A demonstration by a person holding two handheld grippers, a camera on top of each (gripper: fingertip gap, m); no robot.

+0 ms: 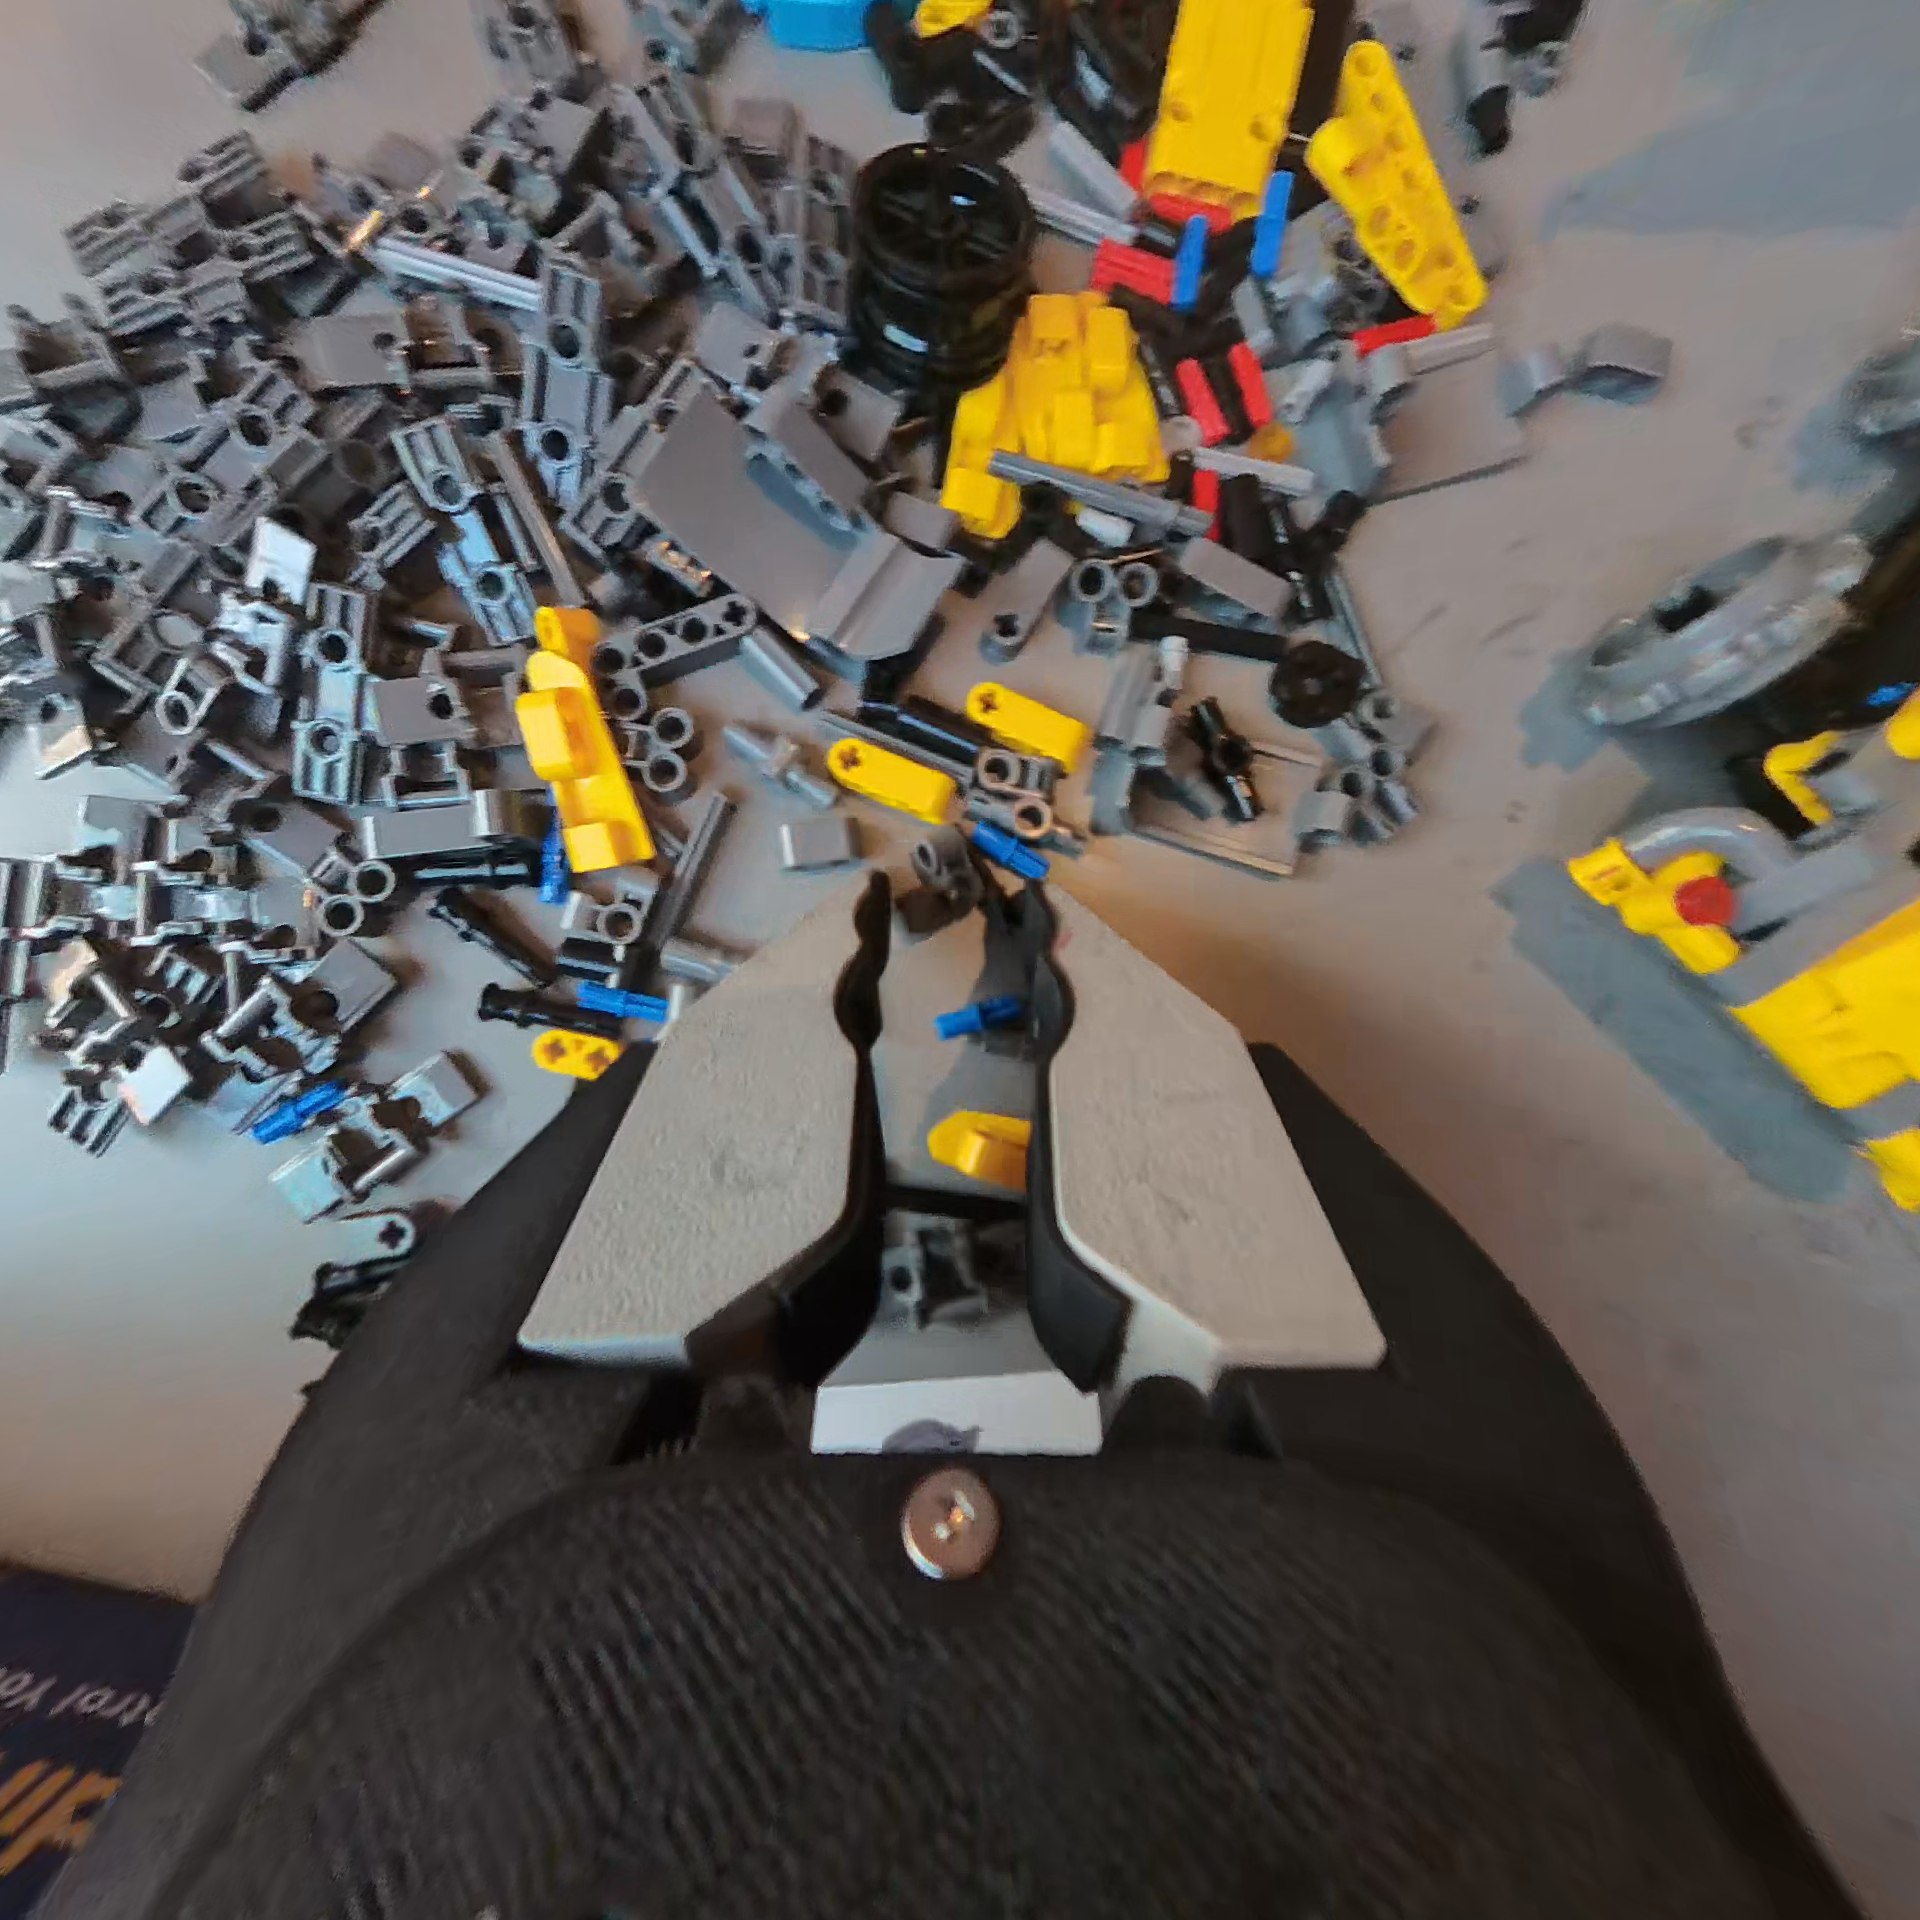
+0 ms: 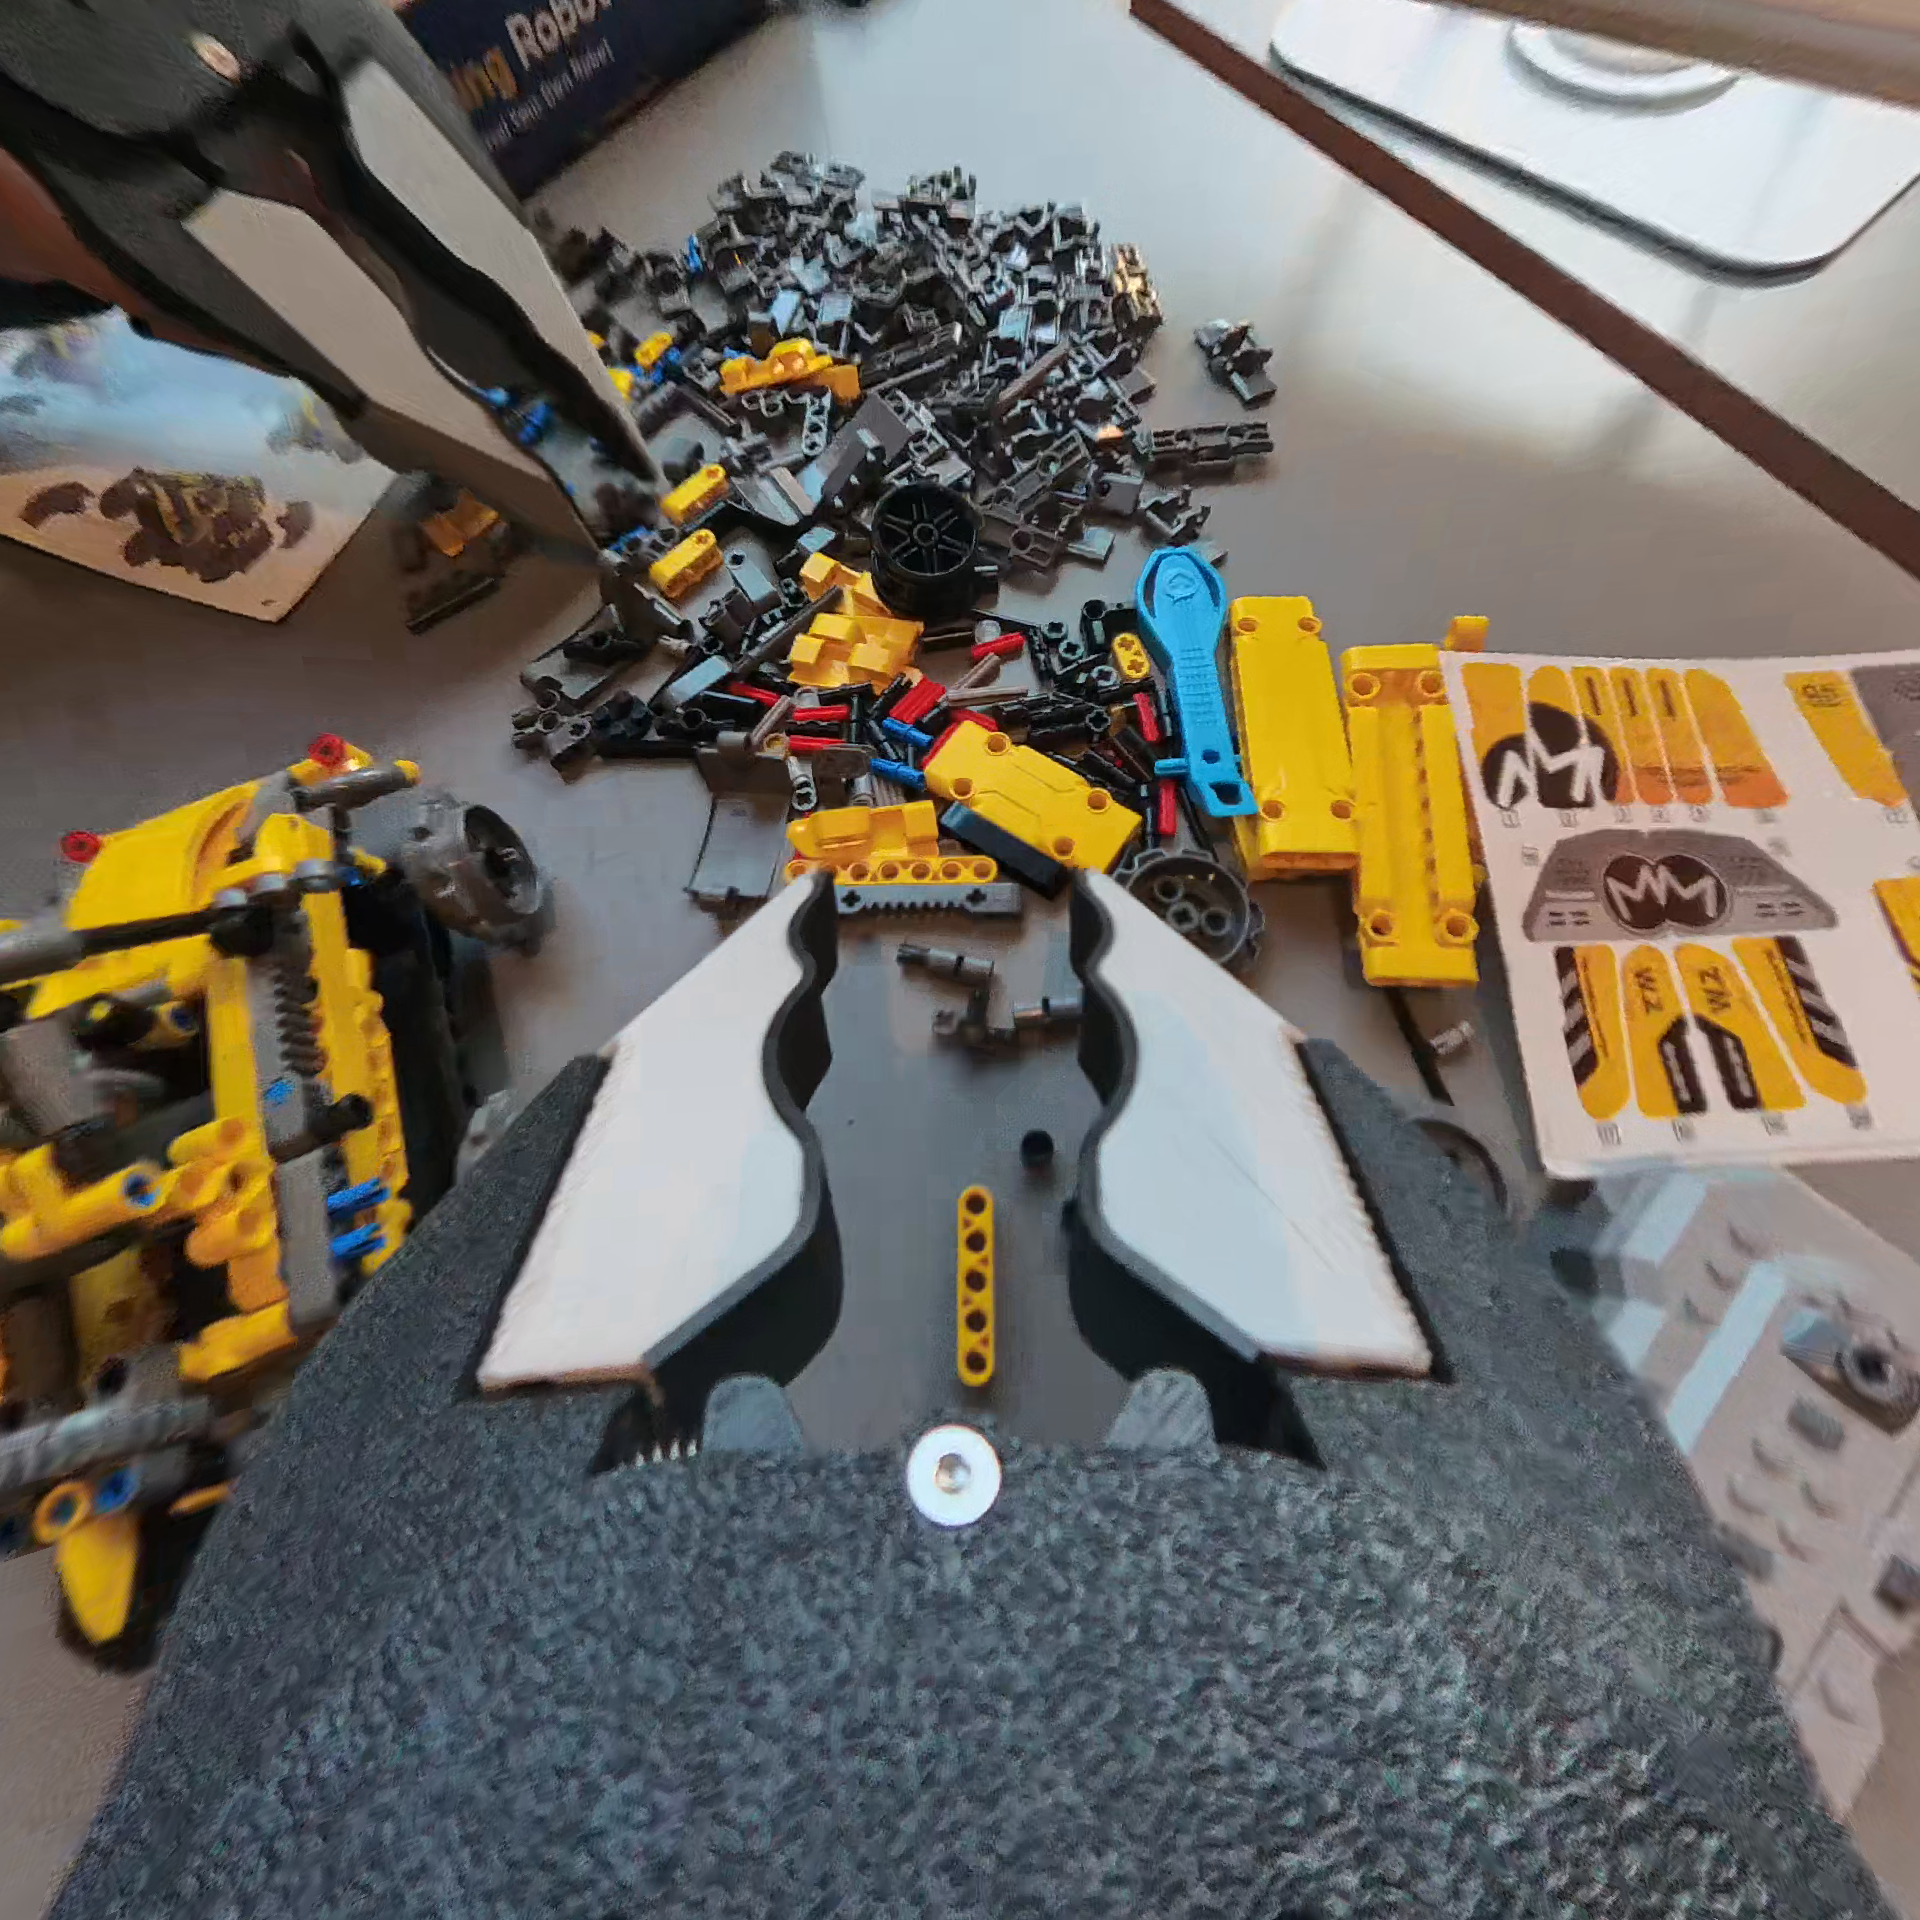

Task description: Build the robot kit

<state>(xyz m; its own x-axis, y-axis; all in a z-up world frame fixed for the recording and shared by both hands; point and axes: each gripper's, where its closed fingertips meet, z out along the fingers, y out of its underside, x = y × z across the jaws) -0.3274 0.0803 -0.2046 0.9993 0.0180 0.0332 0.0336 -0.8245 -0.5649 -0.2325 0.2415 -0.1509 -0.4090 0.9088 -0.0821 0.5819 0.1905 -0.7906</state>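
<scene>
My left gripper (image 1: 954, 902) is open and hovers low over the near edge of a big pile of grey, black and yellow building parts (image 1: 416, 582). A small dark grey connector (image 1: 940, 883) lies between its fingertips; whether they touch it I cannot tell. A blue pin (image 1: 977, 1018) and a yellow piece (image 1: 977, 1143) show in the gap behind. My right gripper (image 2: 954, 899) is open and empty above a grey toothed rack (image 2: 930, 899); a yellow holed beam (image 2: 975, 1283) lies between its fingers on the table. The left gripper (image 2: 613, 509) also shows in the right wrist view, over the pile.
A partly built yellow vehicle model (image 2: 208, 1039) stands left of my right gripper and also shows in the left wrist view (image 1: 1818, 987). Near the pile are a sticker sheet (image 2: 1683, 894), a blue separator tool (image 2: 1190, 686), a black wheel (image 2: 925, 545) and a dark box (image 2: 571, 62). One gripper's finger ends stand about 20 centimeters off the other's. The yellow piece (image 1: 977, 1143) is closer to my left gripper, around 5 centimeters from its tips; the right tips are 25 centimeters off.
</scene>
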